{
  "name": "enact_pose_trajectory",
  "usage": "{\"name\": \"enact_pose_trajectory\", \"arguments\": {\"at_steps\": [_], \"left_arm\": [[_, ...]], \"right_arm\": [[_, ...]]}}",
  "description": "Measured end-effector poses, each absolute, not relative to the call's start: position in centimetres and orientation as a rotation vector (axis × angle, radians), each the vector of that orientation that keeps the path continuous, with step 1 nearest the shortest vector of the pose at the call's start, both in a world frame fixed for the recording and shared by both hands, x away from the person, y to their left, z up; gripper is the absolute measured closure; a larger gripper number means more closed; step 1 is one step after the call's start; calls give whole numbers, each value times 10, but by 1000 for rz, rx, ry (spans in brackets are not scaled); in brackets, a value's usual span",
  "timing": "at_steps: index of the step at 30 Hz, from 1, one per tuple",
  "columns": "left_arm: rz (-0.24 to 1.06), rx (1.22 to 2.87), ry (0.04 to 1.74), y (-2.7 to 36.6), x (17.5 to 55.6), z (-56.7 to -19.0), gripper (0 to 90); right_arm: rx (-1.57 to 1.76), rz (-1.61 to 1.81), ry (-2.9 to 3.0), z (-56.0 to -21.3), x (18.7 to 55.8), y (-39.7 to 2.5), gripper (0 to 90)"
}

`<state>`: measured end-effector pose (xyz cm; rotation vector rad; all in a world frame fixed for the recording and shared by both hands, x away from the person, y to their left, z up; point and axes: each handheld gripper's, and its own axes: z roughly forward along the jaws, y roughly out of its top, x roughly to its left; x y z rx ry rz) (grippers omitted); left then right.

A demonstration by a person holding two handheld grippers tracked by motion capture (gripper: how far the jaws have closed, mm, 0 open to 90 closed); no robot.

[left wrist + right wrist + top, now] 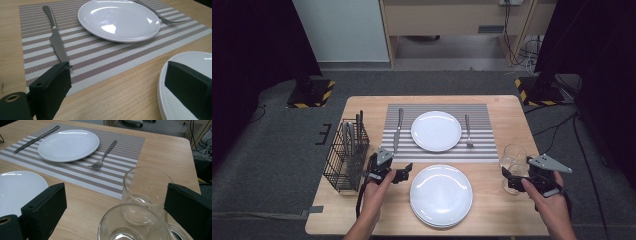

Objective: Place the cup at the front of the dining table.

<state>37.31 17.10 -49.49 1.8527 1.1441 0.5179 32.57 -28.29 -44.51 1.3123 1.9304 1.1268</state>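
A striped placemat (437,131) holds a white plate (436,131), with a knife (397,131) to its left and a fork (467,131) to its right. A stack of white plates (441,195) sits near the front edge. My left gripper (404,173) is open at the stack's left rim (162,87); one jaw hangs over the plate, the other near the knife tip (58,48). My right gripper (510,179) is open, its jaws either side of clear glasses (513,160). The far glass (147,191) and the near glass (132,226) stand between the jaws, untouched.
A black wire basket (346,156) with several pieces of cutlery stands at the table's left edge. Bare wood (507,120) lies right of the placemat. Beyond the table are grey carpet, stands with yellow-black bases (312,95), and cables.
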Motion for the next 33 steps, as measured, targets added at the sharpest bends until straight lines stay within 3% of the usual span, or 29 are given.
{"name": "enact_pose_trajectory", "arguments": {"at_steps": [33], "left_arm": [[501, 1845, 1143, 172, 373, -495, 61]], "right_arm": [[1345, 1080, 1932, -467, 304, -298, 40]]}}
